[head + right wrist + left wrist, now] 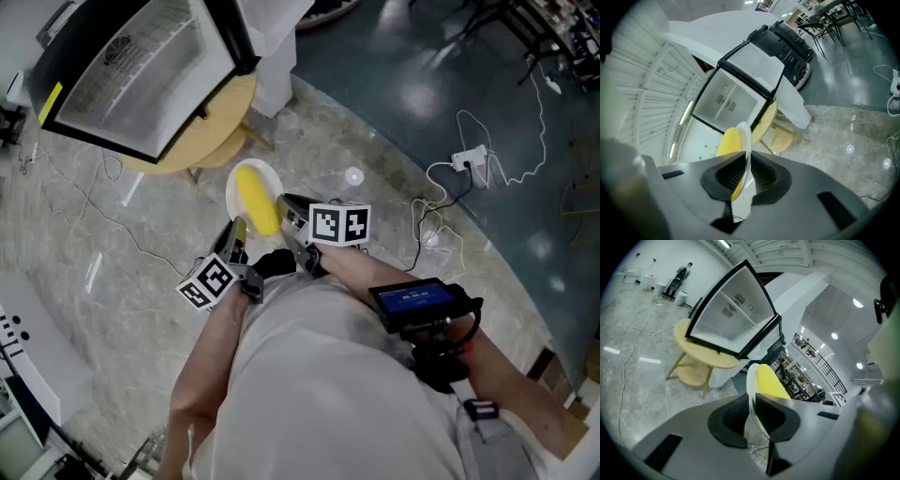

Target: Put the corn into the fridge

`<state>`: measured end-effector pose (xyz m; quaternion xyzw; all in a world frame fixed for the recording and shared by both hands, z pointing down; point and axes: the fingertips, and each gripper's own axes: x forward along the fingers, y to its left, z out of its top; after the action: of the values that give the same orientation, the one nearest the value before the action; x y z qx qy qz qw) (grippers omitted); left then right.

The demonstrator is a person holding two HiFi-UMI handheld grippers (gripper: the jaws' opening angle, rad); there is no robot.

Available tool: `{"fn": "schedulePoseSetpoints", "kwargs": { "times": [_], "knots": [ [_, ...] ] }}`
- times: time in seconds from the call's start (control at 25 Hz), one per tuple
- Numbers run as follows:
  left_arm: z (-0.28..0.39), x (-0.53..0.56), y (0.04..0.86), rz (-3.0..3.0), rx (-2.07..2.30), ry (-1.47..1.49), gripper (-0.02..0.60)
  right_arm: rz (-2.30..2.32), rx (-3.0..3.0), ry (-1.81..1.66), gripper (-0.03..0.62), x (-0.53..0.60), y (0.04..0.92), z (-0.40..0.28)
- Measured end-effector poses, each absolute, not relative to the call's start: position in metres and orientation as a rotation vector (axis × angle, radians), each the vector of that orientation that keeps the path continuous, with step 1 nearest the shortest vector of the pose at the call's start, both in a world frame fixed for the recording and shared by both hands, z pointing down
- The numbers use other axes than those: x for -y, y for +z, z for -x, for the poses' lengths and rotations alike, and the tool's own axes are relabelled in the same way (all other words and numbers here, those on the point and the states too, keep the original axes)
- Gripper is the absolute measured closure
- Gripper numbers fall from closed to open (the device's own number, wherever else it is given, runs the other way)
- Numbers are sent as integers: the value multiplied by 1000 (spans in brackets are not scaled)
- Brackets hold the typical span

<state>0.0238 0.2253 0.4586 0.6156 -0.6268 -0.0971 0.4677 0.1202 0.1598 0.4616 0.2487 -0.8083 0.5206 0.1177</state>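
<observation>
A yellow corn cob lies on a small white plate held above the floor. My left gripper is shut on the plate's near left rim, and my right gripper is shut on its right rim. The left gripper view has the plate edge-on between the jaws with the corn to its right. In the right gripper view the plate is also edge-on, corn to its left. The small fridge stands on a round yellow table ahead, its door open.
A white wall block stands just right of the table. White cables and a power strip lie on the floor at the right. A thin cable trails over the marble floor at the left.
</observation>
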Motion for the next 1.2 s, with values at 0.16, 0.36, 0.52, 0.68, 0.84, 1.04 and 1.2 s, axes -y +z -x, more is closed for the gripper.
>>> {"fn": "schedulePoseSetpoints", "kwargs": {
  "times": [0.16, 0.36, 0.52, 0.68, 0.84, 1.04, 1.2],
  "knots": [
    [-7, -220, 462, -1478, 1561, -201, 537, -742, 2355, 1481, 556, -154, 460, -112],
    [-22, -228, 448, -1515, 1557, -208, 536, -740, 2390, 1505, 554, -166, 448, -121],
    [-37, -269, 439, -1562, 1578, -219, 535, -738, 2448, 1479, 554, -207, 438, -137],
    [-26, -272, 434, -1579, 1588, -199, 535, -730, 2462, 1483, 554, -210, 434, -124],
    [-19, -272, 426, -1616, 1584, -180, 535, -739, 2465, 1473, 554, -212, 431, -115],
    [-11, -271, 423, -1646, 1572, -167, 535, -759, 2463, 1493, 555, -214, 429, -108],
    [-5, -270, 421, -1668, 1565, -160, 535, -769, 2469, 1500, 554, -214, 426, -104]
  ]
}}
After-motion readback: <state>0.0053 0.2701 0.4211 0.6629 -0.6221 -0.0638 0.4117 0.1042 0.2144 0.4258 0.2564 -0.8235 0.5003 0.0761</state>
